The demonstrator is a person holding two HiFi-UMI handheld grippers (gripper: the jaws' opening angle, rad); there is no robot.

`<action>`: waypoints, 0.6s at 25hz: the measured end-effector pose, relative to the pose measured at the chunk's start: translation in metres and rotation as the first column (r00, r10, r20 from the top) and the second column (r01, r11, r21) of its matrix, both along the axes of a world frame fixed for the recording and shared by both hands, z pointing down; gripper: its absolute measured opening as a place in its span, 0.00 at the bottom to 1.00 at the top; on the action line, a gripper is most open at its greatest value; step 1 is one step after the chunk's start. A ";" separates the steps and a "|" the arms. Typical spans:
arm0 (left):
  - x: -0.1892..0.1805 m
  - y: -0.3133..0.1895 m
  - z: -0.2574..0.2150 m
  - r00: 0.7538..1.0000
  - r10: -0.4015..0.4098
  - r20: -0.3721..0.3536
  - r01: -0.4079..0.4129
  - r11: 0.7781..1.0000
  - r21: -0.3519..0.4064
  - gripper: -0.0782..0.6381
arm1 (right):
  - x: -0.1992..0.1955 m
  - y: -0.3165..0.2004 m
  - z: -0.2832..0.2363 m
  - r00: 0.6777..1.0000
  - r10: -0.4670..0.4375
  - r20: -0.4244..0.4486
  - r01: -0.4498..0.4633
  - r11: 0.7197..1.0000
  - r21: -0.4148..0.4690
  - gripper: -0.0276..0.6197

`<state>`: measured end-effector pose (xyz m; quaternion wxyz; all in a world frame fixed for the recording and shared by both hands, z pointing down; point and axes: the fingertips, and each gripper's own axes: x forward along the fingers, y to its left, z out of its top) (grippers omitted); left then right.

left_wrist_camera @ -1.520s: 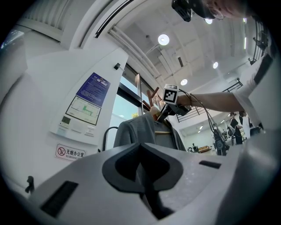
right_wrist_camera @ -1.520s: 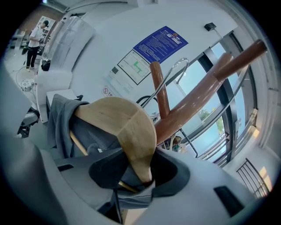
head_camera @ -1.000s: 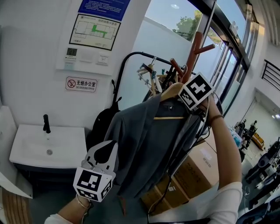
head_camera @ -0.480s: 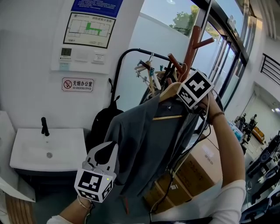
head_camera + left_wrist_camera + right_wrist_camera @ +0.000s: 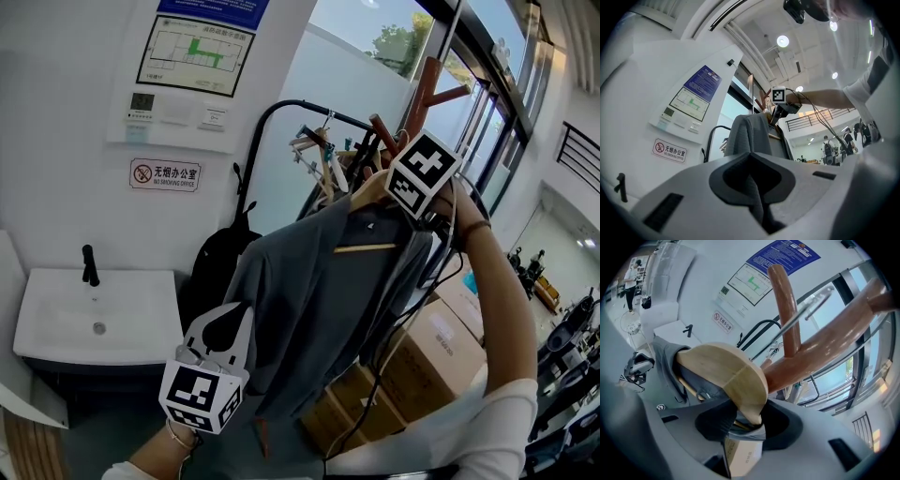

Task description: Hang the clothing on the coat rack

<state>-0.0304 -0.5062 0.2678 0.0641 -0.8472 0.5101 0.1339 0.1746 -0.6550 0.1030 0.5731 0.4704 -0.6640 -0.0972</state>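
right gripper [image 5: 743, 422]: raised, jaws clamped on end of wooden hanger [image 5: 729, 373], grey jacket [image 5: 309, 300] draped over it. Coat rack [image 5: 820, 345] peg just behind hanger, slanting up-right; trunk right of it. Hanger hook not made out. left gripper [image 5: 225, 328]: low, near-left, pinching jacket hem, well apart from rack. Right hand nearer; likely carries hanger up onto peg.

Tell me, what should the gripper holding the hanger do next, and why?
Probably nudge the wooden hanger up toward the coat rack's brown peg. The right gripper is shut on the hanger, close beside that peg but not hung yet, while the left gripper pinches the grey jacket.
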 end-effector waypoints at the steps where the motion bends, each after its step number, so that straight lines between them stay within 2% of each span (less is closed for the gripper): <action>1: 0.000 -0.001 0.001 1.000 0.003 -0.003 -0.003 1.000 -0.002 0.12 | -0.001 -0.001 0.002 1.000 0.004 -0.009 -0.004 1.000 -0.007 0.31; 9: 0.004 -0.007 0.014 1.000 0.022 -0.010 -0.023 0.999 -0.027 0.12 | -0.002 -0.011 0.022 0.999 -0.002 -0.033 0.001 1.000 -0.023 0.31; 15: 0.009 -0.008 0.018 0.999 0.043 0.007 -0.042 0.998 -0.037 0.12 | -0.005 -0.011 0.014 0.998 -0.055 0.012 0.054 0.997 0.062 0.31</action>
